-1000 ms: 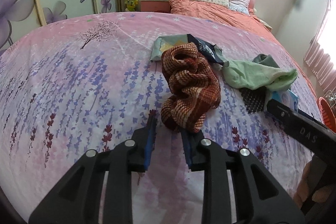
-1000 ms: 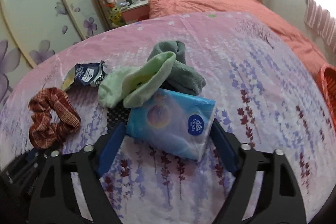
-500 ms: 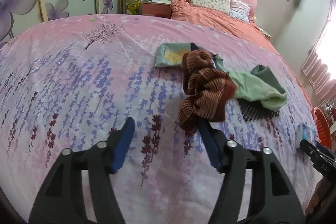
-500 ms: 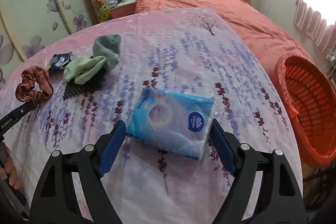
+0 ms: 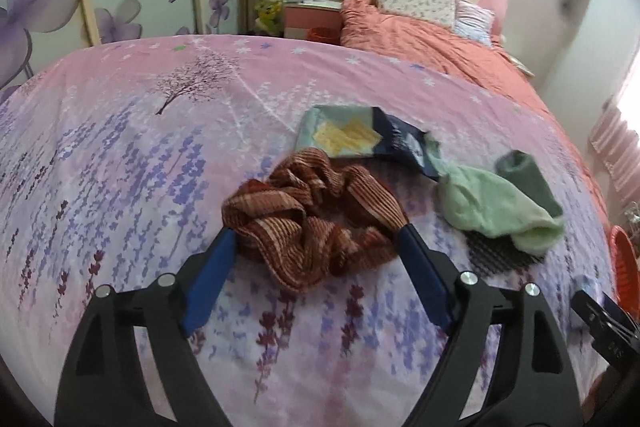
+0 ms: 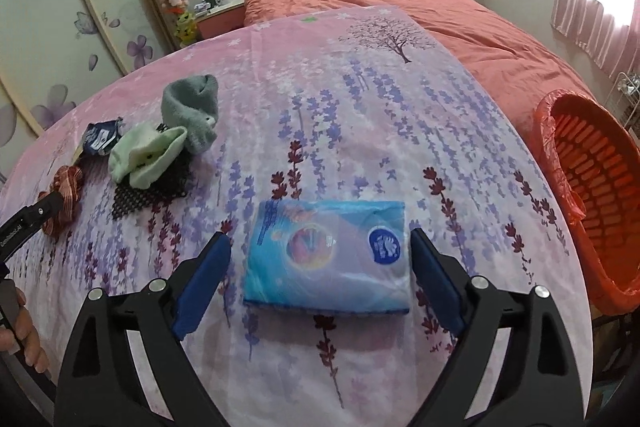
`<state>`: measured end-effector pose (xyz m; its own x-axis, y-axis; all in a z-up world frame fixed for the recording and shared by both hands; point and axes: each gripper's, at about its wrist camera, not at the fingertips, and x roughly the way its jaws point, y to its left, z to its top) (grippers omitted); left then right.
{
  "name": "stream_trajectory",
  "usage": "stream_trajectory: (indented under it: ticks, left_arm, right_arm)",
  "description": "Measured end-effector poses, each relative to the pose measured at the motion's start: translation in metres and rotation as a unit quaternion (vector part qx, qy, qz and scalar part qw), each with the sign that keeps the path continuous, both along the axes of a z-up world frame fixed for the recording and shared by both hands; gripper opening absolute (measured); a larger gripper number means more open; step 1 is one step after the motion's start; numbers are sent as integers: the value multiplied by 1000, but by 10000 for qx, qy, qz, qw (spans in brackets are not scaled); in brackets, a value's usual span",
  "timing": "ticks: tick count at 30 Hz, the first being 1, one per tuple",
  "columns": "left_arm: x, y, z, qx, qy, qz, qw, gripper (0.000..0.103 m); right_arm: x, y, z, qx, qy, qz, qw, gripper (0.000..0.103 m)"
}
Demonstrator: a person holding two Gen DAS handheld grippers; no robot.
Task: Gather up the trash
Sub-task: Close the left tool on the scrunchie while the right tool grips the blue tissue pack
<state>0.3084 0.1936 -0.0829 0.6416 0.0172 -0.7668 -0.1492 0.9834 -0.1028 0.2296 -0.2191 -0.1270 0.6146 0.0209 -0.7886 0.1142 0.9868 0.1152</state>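
- the left gripper is standing with its blue fingers wide apart, and its jaws have just been opening.
- a red-brown striped scrunchie is lying on the bed cover between those fingers. both finger tips are right at its sides, and i cannot tell if they are pressing on it.
- the right gripper is also holding its fingers wide apart, and its jaws have just been opening too.
- a blue tissue pack is lying flat on the pink flower bed cover between those fingers. there is a gap on the left side, and the right finger is just beside the pack's edge.
- a crinkled snack wrapper, dark blue with a yellow patch, is lying just behind the scrunchie.
- a light green sock and a grey-green sock are lying together to the right of the wrapper, on top of a black mesh piece.
- an orange basket with an orange bag in it is sitting beside the bed, off to the right of the tissue pack.
- a hand is showing at the left edge of the right view, holding the other gripper's handle.
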Motion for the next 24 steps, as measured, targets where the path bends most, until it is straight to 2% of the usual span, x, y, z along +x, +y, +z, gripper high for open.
stream_trajectory:
  ticks: [3,5,7,10,14,18,21,24]
  left_arm:
    - [11,-1,-2,112,74,53,9999,81]
    - [17,-4,-4,180,131,54,9997,80]
    - [19,-7,-7,241,171,-7,9996,74]
    - [13,-15,-10,293,149,-205,9992,64]
    - [-9,-28,-10,222,96,-673,9974,54]
    - [-32,-42,-10,136,34,-1089,9940,54]
    - [-36,-49,-12,377,-6,-1042,9938,61]
    - [-32,-47,-20,354,145,-893,9953,65]
  right_arm:
    - [5,3,-1,-189,-40,-4,9998,88]
    - [4,6,-3,-404,-57,66,9991,80]
    - [3,7,-2,-473,-75,131,9988,76]
    - [-3,5,-2,-545,-64,271,9981,75]
    - [-13,-2,-2,-625,-64,335,9975,75]
    - [-21,-11,-3,-640,-77,293,9975,75]
    - [-20,-15,-4,-569,-64,261,9980,76]
    - [-20,-14,-5,-566,-60,257,9980,76]
